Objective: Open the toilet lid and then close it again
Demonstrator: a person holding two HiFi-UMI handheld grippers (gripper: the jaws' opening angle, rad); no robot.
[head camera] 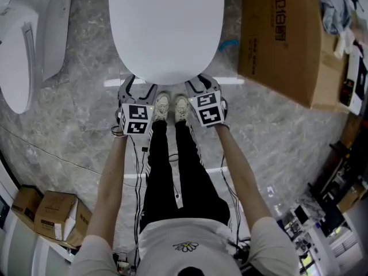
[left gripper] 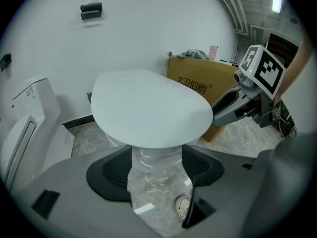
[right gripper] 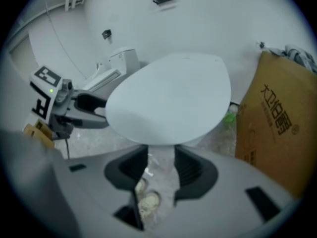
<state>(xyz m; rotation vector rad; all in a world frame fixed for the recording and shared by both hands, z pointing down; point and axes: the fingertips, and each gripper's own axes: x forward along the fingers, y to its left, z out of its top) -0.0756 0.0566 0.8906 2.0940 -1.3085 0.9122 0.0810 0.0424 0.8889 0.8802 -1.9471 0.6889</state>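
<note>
The right gripper holds its jaws apart, gripping nothing. The toilet lid lies just ahead of it, with a cardboard box to its right.

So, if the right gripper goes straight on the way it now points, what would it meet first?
Most likely the front edge of the toilet lid, which lies just ahead of the right gripper, whose jaws stand apart. Depth is unclear, so it might pass just under that edge.
</note>
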